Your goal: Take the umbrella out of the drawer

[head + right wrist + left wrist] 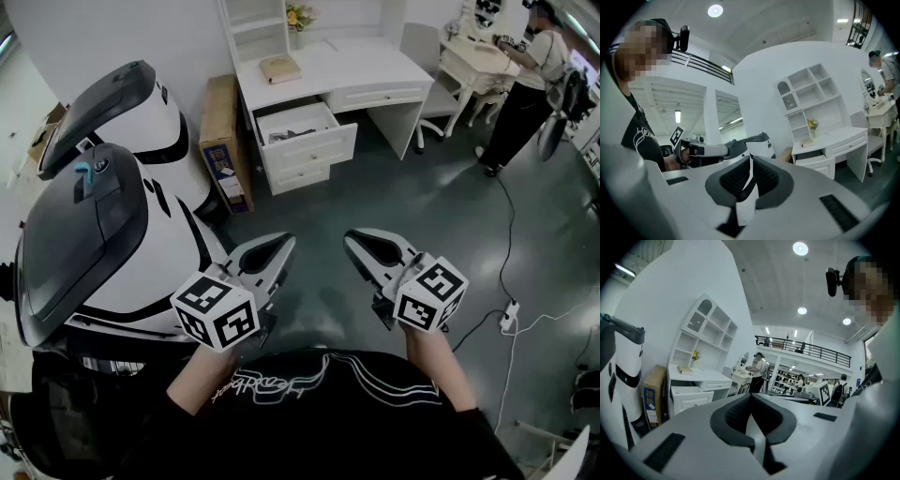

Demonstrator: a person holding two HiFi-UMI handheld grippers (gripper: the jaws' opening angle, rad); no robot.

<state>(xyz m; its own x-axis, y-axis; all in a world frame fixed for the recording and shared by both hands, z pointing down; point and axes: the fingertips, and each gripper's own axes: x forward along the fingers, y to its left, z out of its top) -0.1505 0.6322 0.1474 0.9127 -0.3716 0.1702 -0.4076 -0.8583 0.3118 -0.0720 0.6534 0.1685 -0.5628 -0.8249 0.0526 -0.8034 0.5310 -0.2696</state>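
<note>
A white desk (375,66) stands across the room, its top drawer (302,123) pulled open. Something dark lies inside; it is too small to tell whether it is the umbrella. Both grippers hang close to my body over the grey floor, far from the desk. My left gripper (281,246) has its jaws together with nothing between them, as the left gripper view also shows (751,399). My right gripper (354,242) is likewise shut and empty (751,160). The open drawer shows small in the left gripper view (686,391) and the right gripper view (813,159).
A big white-and-black machine (103,216) fills the left side. A cardboard box (223,141) leans beside the desk. A tan book (279,67) lies on the desktop. A person (530,84) stands at a dressing table at far right. A cable and power strip (509,314) lie on the floor.
</note>
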